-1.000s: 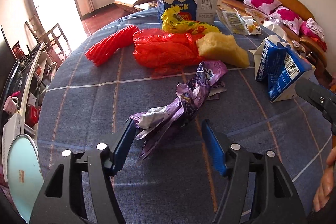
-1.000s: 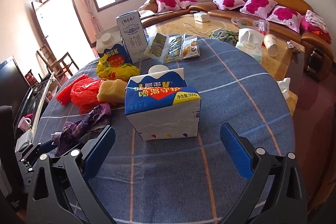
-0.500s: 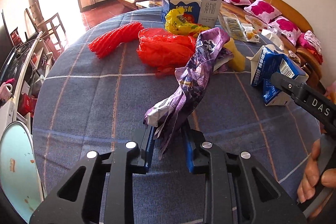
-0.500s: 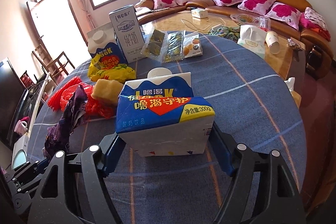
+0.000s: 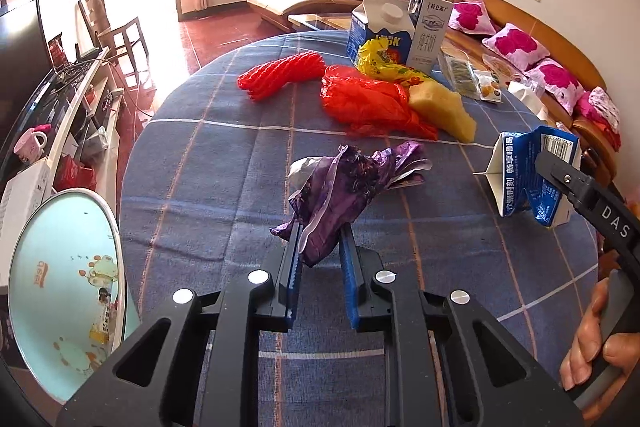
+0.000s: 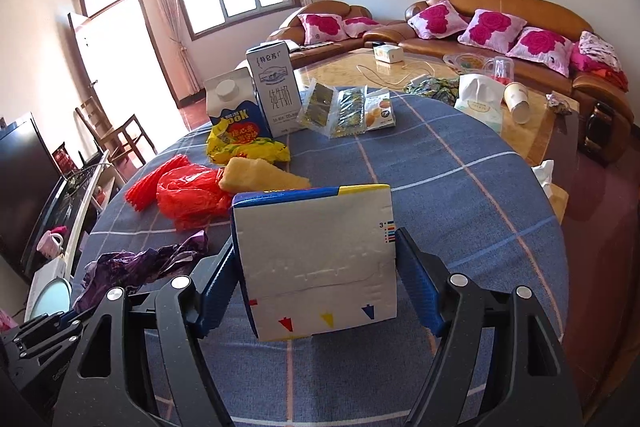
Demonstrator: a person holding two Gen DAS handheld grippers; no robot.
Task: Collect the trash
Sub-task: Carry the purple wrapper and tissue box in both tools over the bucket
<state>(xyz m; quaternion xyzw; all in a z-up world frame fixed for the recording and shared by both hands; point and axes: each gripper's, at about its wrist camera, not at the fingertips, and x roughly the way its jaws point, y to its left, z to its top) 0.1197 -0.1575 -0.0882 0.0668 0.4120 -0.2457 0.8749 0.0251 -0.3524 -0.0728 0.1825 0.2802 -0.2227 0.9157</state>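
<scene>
Step in hand: both pickups made, carry-off pending. Left tool (image 5: 320, 247) is clamped on the purple wrapper (image 5: 344, 183), which bunches up from between the pads above the desk (image 5: 224, 163). Right tool (image 6: 316, 267) is closed on the sides of the blue-and-white carton (image 6: 316, 259), its base facing the camera, clear of the cloth.

Next move, as judged: take both to a bin; none is identifiable in either view.

Beyond, on the desk: red plastic bag (image 5: 368, 103), yellow sponge (image 5: 440, 107), red mesh (image 5: 280, 75), yellow wrapper (image 5: 384, 63), two standing milk cartons (image 5: 400, 27).

Versus 0.5 s ago: the carton has tipped from label-up to base-forward; the wrapper hangs crumpled, no longer stretched upward.
</scene>
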